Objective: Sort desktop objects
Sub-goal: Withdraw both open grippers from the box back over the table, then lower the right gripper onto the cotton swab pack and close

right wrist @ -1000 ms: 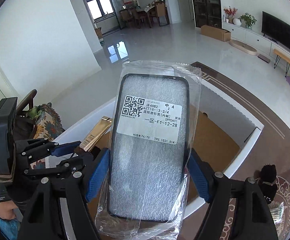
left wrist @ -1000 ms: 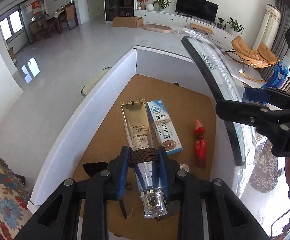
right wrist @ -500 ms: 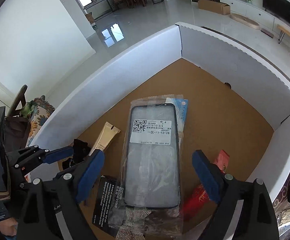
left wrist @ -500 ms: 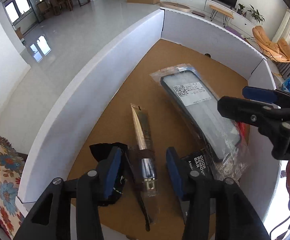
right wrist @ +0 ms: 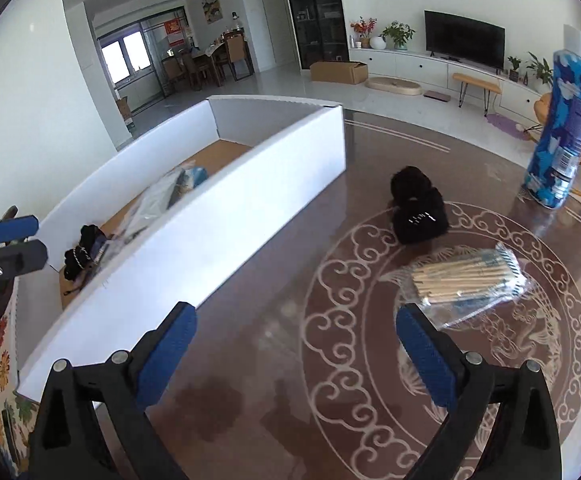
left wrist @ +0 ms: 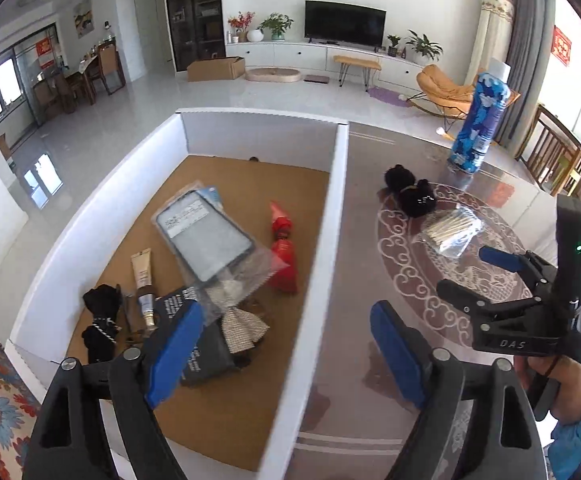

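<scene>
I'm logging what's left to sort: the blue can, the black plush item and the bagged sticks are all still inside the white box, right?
No, they are on the table outside the white box, as the right wrist view shows: blue can, black plush item, bagged sticks.

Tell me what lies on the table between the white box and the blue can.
In the right wrist view, a black fluffy item sits on the glass table between the white box and the blue can; the bagged sticks lie nearer the camera.
</scene>
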Tool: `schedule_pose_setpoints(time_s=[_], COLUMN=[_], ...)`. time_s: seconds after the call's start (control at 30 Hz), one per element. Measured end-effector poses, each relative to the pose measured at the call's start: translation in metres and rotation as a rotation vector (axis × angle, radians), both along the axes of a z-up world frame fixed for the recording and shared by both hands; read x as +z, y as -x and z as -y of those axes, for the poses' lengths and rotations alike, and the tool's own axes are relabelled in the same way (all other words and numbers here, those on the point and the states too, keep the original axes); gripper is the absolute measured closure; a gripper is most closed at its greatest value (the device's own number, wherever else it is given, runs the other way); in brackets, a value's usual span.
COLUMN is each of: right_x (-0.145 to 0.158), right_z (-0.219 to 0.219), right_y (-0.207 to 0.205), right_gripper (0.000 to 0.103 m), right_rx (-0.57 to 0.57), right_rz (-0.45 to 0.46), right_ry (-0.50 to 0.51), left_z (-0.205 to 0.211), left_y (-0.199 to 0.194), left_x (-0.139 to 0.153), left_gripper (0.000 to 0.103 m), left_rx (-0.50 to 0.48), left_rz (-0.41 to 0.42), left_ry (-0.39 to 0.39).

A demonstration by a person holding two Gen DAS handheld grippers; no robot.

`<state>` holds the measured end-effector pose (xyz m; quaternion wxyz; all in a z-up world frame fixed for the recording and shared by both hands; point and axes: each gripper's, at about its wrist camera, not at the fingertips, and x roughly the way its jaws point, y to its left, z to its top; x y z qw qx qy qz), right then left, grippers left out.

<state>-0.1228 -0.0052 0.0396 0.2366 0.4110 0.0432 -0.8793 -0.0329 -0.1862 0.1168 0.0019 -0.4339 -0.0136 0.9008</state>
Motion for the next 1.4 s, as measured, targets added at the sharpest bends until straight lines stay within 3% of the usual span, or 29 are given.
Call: schedule_pose_setpoints(time_s=[0.13,0.23,0.33,0.67,1.23,1.4], right_x=[-0.04,-0.06,-0.071,-0.075,-0.075,-0.074], right_z=[-0.092,-0.14,-0.162,-0.161,-0.161,-0.151], right_y=[-0.025,-0.039,-0.048,-0.058,-0.06,-0.024], right_gripper=[0.003,0.003,0.003,0.002,0.0,0.0], right_rx=[-0.148,-0.247,-0.3,-0.318,-0.326,-0.3], right_rz=[0.01,0.043,0.068,0.057,0.064,0.107], right_ry=[-0.131,-0.174,-0.165,-0.153,-0.152,-0.137], left_z=[-0.075,-0.117,-0.138,-0.142,-0.131,-0.13], left_y=[-0.006,0.001,0.014,0.035,0.028,0.031], left_x=[-0.032,-0.075,-0.111,-0.147,-0.149,-0.15], left_gripper=[0.003,0.003,0.003,0.003,0.0,0.0], left_rx=[-0.123,-0.165,-0.161,-0.107,-0.101,-0.092], left_rz=[0.041,0.109,0.142,0.148,0.075,0.075], left_ry=[-0.053,-0.027,0.018,0.024,0.034,0.033])
